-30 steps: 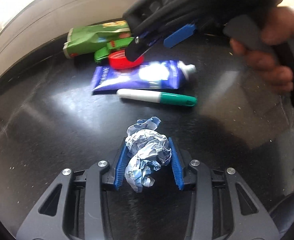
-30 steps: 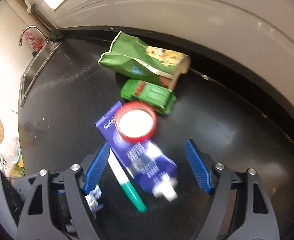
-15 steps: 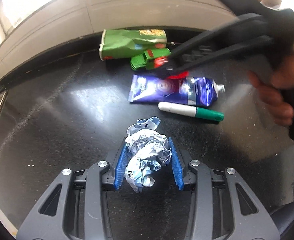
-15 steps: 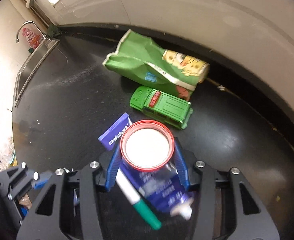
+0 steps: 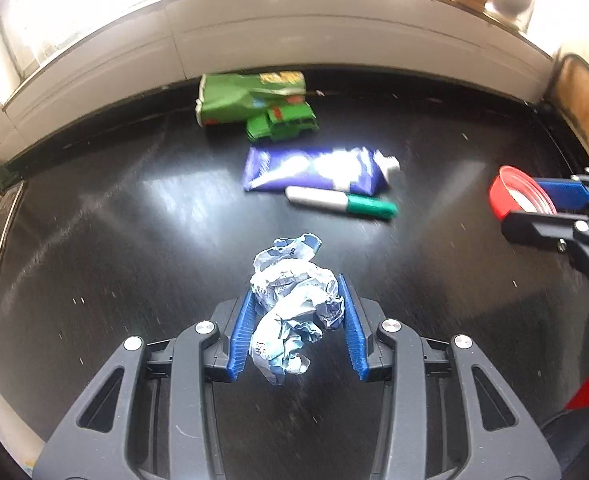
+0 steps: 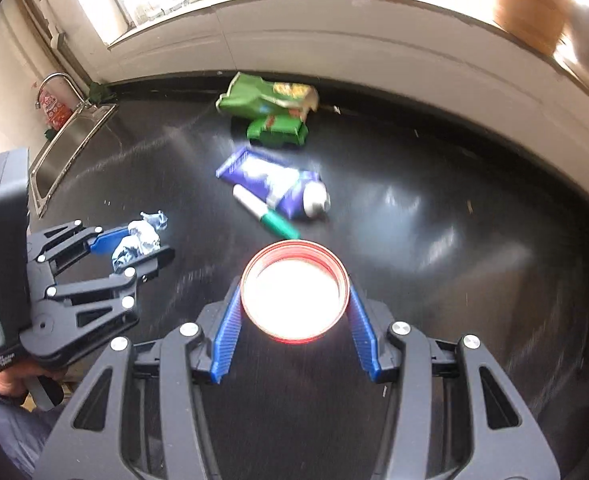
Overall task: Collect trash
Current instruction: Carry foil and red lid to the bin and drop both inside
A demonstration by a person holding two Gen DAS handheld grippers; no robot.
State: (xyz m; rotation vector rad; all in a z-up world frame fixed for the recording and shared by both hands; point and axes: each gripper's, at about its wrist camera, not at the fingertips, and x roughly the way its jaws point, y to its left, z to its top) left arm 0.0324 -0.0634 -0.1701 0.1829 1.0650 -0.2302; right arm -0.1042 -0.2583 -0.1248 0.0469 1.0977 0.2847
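My left gripper [image 5: 296, 312] is shut on a crumpled ball of blue-and-white paper [image 5: 292, 304], held above the black counter [image 5: 134, 240]. My right gripper [image 6: 294, 300] is shut on a red jar lid [image 6: 294, 290] with a white inside, lifted clear of the counter. From the left wrist view that lid [image 5: 512, 194] shows at the far right between the right gripper's blue pads. The paper ball [image 6: 140, 240] and left gripper [image 6: 134, 246] appear at the left of the right wrist view. A green crisp packet [image 5: 250, 94] lies by the back wall.
On the counter lie a green toy car [image 5: 282, 122], a purple tube [image 5: 314, 170] and a green-capped marker [image 5: 340, 202]. A steel sink [image 6: 66, 148] with a tap sits at the far left. A white wall rims the counter at the back.
The right gripper closed on the red lid, lifted it off the purple tube and carried it away to the right. The left gripper rose a little with the paper ball.
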